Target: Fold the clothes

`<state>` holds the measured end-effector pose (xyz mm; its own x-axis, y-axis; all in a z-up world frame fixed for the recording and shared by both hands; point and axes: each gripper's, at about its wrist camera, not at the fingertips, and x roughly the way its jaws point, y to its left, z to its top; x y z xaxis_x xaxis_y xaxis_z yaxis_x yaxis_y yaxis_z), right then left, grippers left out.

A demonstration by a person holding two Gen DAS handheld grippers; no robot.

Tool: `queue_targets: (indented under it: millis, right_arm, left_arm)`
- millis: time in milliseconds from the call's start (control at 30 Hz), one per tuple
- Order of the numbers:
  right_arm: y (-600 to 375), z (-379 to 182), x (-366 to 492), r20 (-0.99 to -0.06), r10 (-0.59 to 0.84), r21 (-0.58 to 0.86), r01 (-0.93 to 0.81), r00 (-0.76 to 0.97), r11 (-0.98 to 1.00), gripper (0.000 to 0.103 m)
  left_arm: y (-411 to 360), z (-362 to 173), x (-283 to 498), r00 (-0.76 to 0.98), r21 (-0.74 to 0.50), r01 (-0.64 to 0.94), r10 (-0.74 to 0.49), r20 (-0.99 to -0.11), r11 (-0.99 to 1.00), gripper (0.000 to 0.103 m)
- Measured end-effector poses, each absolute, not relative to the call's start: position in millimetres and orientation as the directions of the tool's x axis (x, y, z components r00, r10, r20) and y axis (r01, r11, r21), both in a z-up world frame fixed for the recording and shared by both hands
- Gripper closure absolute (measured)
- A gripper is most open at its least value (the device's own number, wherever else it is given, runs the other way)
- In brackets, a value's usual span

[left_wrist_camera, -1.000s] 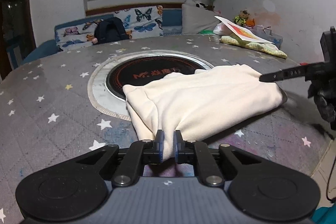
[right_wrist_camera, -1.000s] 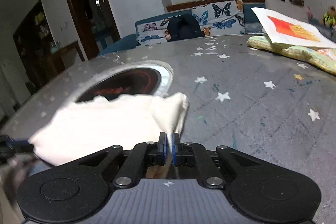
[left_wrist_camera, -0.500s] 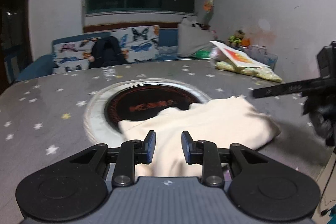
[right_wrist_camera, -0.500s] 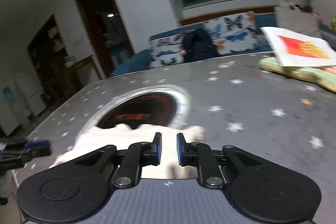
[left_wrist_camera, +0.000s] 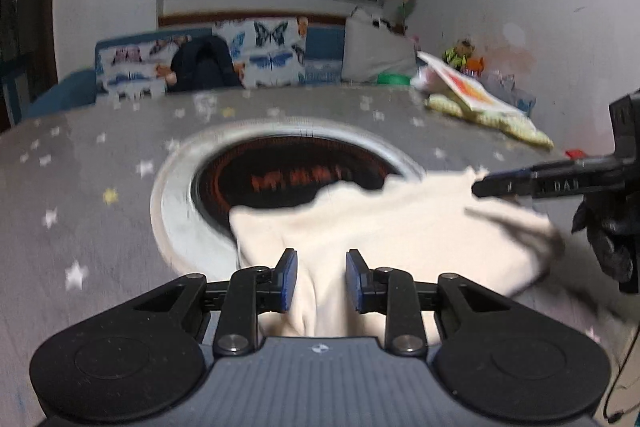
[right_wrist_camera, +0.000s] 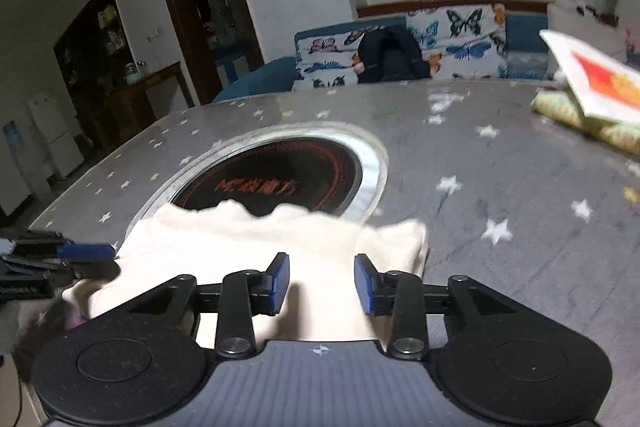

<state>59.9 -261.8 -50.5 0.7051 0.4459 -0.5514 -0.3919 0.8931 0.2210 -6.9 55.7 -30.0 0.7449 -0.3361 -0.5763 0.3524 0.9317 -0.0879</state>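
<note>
Left gripper: jaws spread, nothing between the pads, cream garment lying just beyond and below the fingertips. Right gripper: jaws likewise spread, empty, poised over the same garment. Garment sits folded in a loose bundle on the near part of the bench, grey cover w/ star print, its far edge overlapping the round black hob inset. Each gripper shows in the other's view at frame edge. Further back, right side: printed card on a patterned cushion. Beyond bench: butterfly-print sofa w/ dark bag, then window. Left-wrist view motion-blurred.
</note>
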Motion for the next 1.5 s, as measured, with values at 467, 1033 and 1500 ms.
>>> queue_targets:
  millis: [467,1033,1500]
  right_arm:
    - [-235.4,-61.7,89.5,-0.568,0.429,0.203,-0.385,0.703,0.900,0.048]
    - [-221.1,-44.5,43.0,-0.559,0.442,0.149,-0.440,0.701,0.886,0.023]
    - [-235.9,-44.4,-18.0,-0.533,0.444,0.090,-0.474,0.720,0.876,0.013]
  left_arm:
    - [33.4,-48.0,45.4,0.747,0.058,0.318,-0.212,-0.631,0.946,0.082]
    - [6.7,-29.8,-21.5,0.756,0.022,0.380,-0.297,-0.583,0.925,0.066]
    - [17.2,-36.6,-37.2,0.748,-0.044,0.335,-0.294,-0.595,0.941,0.055]
